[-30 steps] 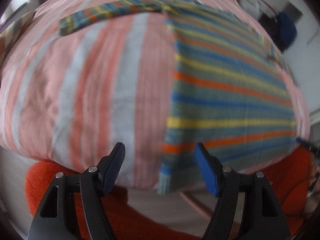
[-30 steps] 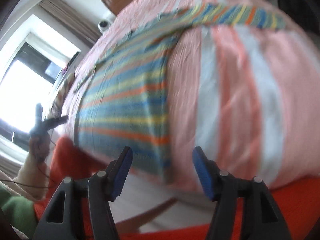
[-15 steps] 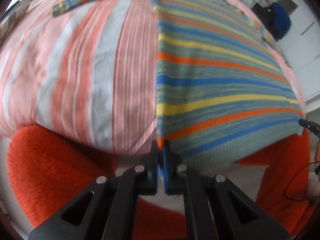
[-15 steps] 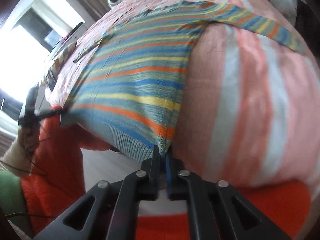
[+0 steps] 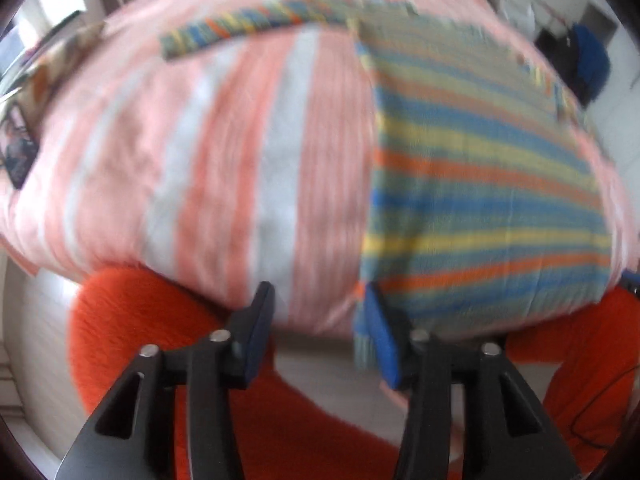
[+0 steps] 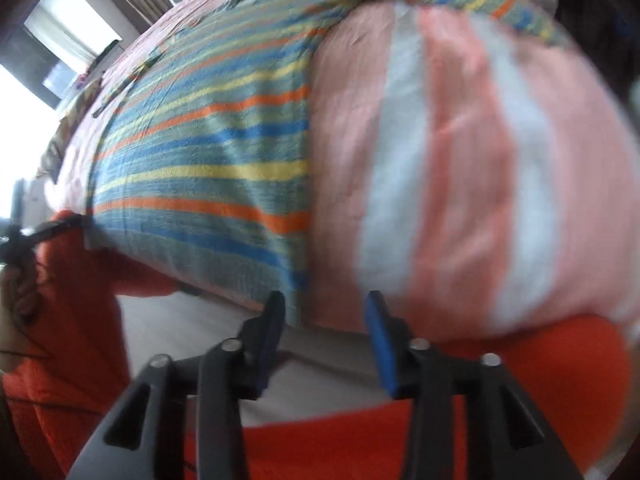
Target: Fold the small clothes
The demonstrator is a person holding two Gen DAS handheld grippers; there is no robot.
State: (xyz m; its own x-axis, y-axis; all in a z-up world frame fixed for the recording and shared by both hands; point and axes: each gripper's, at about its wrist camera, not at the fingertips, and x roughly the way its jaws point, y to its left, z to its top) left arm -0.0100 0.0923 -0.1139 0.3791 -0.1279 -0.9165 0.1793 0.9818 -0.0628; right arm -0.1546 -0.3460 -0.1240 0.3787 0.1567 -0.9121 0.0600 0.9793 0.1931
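A striped knit sweater in blue, yellow, orange and grey-green lies flat on a bed with a pink and white striped cover. One sleeve stretches out to the far left. My left gripper is open at the sweater's near left hem corner, with its right finger touching the hem. In the right wrist view the sweater lies to the left and its other sleeve reaches right. My right gripper is open at the near right hem corner.
The near edge of the bed is just in front of both grippers. The person's orange clothing fills the space below the edge. A window is at the left and a dark blue object at the far right.
Half a second ago both grippers were shut on the sweater's hem corners. Now both have opened, let go of the hem and drawn back a little.
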